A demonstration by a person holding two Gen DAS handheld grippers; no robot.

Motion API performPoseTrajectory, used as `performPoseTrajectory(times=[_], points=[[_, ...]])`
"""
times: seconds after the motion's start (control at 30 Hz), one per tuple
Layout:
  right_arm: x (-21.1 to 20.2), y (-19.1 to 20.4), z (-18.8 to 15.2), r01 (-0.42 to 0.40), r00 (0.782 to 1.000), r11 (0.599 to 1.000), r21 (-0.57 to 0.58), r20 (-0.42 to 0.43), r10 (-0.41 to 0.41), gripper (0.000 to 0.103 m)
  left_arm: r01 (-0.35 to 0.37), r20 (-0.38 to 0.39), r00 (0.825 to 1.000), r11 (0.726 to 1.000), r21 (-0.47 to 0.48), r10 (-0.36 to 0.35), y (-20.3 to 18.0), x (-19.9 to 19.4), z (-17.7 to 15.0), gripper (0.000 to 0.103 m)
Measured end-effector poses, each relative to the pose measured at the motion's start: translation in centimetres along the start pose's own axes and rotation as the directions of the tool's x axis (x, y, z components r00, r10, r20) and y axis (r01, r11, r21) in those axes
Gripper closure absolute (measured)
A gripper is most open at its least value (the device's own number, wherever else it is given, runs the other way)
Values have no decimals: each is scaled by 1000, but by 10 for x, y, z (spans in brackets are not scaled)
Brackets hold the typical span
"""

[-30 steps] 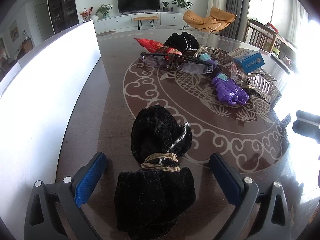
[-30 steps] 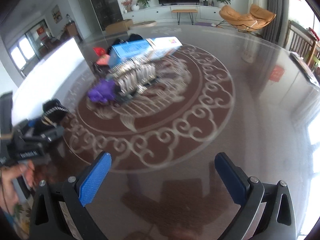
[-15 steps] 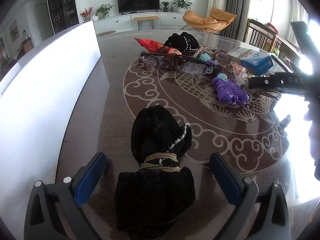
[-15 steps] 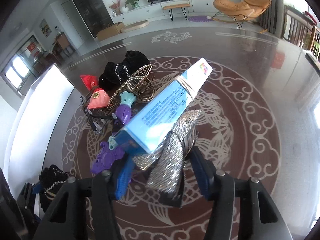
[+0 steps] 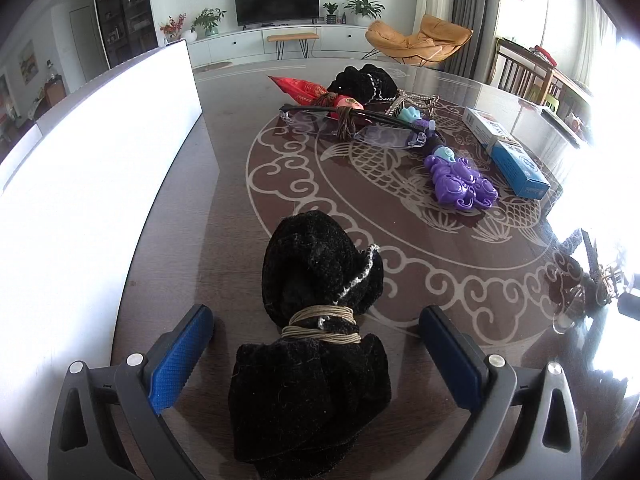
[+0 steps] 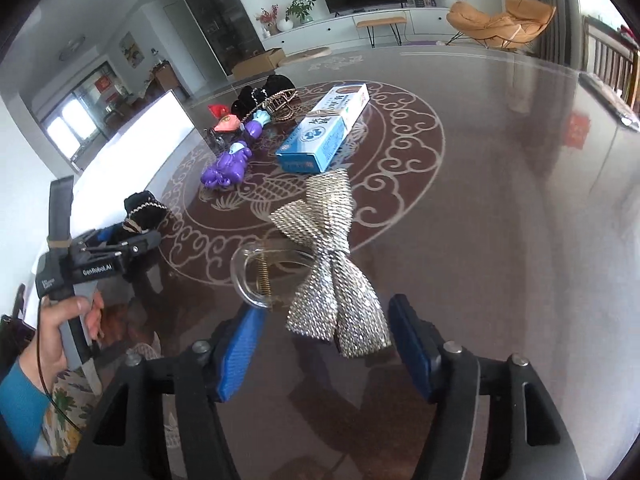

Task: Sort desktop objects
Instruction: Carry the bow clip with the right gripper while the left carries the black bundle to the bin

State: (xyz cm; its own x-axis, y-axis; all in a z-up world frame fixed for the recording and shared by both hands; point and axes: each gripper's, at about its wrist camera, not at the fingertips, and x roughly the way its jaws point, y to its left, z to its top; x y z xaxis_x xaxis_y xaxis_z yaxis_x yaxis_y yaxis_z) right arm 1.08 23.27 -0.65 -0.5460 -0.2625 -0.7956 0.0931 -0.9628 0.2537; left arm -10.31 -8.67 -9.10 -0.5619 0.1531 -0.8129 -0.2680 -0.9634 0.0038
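Note:
A black velvet hair bundle (image 5: 316,320), tied round the middle with tan cord, lies on the dark patterned table (image 5: 224,208). My left gripper (image 5: 315,314) stands open around it, with both blue pads clear of the cloth. A silver glitter bow hair clip (image 6: 328,272) with a clear claw lies on the table between the fingers of my right gripper (image 6: 324,308). Its jaws are opening, and the pads do not press on the bow. In the right wrist view my left gripper (image 6: 100,256) appears at the left, held by a hand (image 6: 60,332).
A pile sits mid-table: blue box (image 6: 320,136), purple toy (image 5: 460,184), glasses (image 5: 360,124), red pouch (image 5: 300,88), black velvet item (image 5: 364,80), gold clip (image 6: 282,102). A tall white panel (image 5: 88,184) borders the table's left side.
My right gripper came back from the pile with the silver bow clip, set it near the table's front and widened its jaws. The blue box stayed behind. My left gripper has not moved.

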Motion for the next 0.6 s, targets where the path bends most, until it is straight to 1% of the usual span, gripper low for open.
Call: performPoseTrajectory(times=[0.03,0.1,0.2,0.27,0.33,0.37,0.4,0.43,0.47,0.5,0.57,0.6], points=[[-3,2,0,12,1000,1000,-27,2,-12,17,0,0,1000,1000,0,0,0,0,0,0],[-9,6,1,24,1000,997,-76,6,-23,12,0,0,1000,1000,0,0,0,0,0,0],[-5,17,12,40,999,991,-124,-8,-42,11,6,-9,1000,1000,5,-6,0,0,0,0],[11,26,22,47,996,985,-167,-62,-58,10,37,-48,998,998,44,-34,-1,-1,1,0],[29,34,26,99,986,965,-245,-108,-128,11,73,-97,993,992,99,-64,-5,-2,1,0],[34,36,26,118,981,953,-279,-115,-155,15,86,-87,993,989,123,-75,-6,-5,1,14],[37,36,26,123,979,948,-294,-121,-164,36,94,-54,995,986,139,-88,-7,-11,1,49],[36,34,26,111,981,952,-285,-123,-152,45,90,-42,995,986,137,-85,-5,-15,1,64],[34,30,27,115,980,959,-261,-127,-152,47,104,-46,994,988,114,-99,-1,-16,1,67],[31,26,27,117,979,965,-234,-134,-151,50,122,-39,992,989,82,-119,4,-18,0,68],[19,21,25,114,983,975,-190,-123,-138,51,171,-13,985,985,26,-170,11,-27,-5,68],[11,20,24,106,985,979,-174,-117,-128,51,185,10,983,983,7,-185,13,-35,-8,68]])
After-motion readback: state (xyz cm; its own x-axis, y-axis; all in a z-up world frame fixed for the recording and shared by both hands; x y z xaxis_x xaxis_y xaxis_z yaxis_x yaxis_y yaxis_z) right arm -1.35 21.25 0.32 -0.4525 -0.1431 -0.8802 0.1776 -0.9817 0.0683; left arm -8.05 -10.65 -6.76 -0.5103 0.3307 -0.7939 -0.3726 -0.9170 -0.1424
